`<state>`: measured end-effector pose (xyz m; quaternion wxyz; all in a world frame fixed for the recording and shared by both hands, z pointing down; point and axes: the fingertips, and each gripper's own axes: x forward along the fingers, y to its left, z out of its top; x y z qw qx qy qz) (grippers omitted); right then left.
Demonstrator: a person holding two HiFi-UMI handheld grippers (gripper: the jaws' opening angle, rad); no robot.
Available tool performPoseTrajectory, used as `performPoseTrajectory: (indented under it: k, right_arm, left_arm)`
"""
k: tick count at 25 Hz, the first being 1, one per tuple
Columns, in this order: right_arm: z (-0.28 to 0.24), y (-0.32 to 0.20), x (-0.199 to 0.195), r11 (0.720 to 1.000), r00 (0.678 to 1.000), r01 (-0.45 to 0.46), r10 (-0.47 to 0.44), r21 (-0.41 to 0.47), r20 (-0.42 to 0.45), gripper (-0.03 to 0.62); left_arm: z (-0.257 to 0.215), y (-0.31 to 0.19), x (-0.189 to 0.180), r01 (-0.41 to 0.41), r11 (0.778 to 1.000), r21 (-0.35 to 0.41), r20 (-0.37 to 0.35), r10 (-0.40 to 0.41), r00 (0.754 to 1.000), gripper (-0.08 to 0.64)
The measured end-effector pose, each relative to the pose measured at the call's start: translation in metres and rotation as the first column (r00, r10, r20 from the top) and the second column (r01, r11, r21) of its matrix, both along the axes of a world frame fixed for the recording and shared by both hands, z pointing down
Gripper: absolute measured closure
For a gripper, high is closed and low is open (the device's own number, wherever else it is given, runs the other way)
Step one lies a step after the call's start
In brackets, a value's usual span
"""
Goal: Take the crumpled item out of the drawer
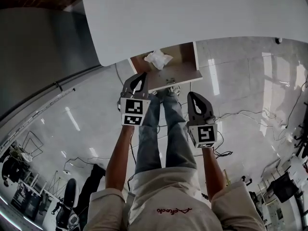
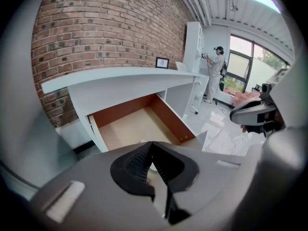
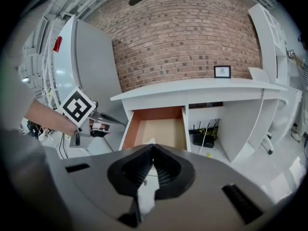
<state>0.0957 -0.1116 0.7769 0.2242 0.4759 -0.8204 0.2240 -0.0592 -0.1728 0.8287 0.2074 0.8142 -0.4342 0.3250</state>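
A crumpled white item (image 1: 158, 59) lies in the open wooden drawer (image 1: 174, 74) under the white desk top (image 1: 192, 13). My left gripper (image 1: 140, 77) hangs just in front of the drawer's left front corner, jaws shut and empty. My right gripper (image 1: 194, 98) is lower and to the right, short of the drawer, also shut with nothing held. In the left gripper view the shut jaws (image 2: 153, 143) cover the drawer's front; its bare floor (image 2: 132, 126) shows behind. In the right gripper view, a white tip of the item (image 3: 151, 141) peeks over the shut jaws (image 3: 153, 146).
A brick wall (image 3: 192, 37) backs the desk, which carries a small picture frame (image 3: 222, 71). A router with cables (image 3: 204, 138) sits under the desk to the right. My legs (image 1: 163, 134) stand below the drawer. Cables run over the glossy floor (image 1: 250, 114). A person (image 2: 216, 71) stands far off.
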Motion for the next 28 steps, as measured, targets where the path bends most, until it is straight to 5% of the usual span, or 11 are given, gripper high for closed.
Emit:
performPoseTrajectory:
  k: [3,9,19,28]
  right_arm:
    - [0.010,0.006,0.009,1.000,1.000,-0.020,0.019,-0.016,-0.003,0.580]
    - [0.018,0.014,0.017,0.998,0.998,-0.056,0.057,-0.029,0.003,0.580]
    - [0.017,0.013,0.020,0.996,0.996,-0.086,0.087,-0.033,0.037,0.580]
    - [0.017,0.008,0.024,0.995,0.995,-0.092,0.093,-0.040,0.046,0.580]
  left_arm:
    - [0.018,-0.008,0.009,-0.090,0.996,-0.002,0.109,0.090,0.990,0.551]
    - [0.041,-0.029,0.024,-0.237,0.970,-0.057,0.277,0.243,0.930,0.551]
    - [0.095,-0.056,0.030,-0.201,0.952,-0.231,0.316,0.269,0.910,0.507]
    - [0.125,-0.078,0.035,-0.167,0.942,-0.292,0.311,0.259,0.915,0.440]
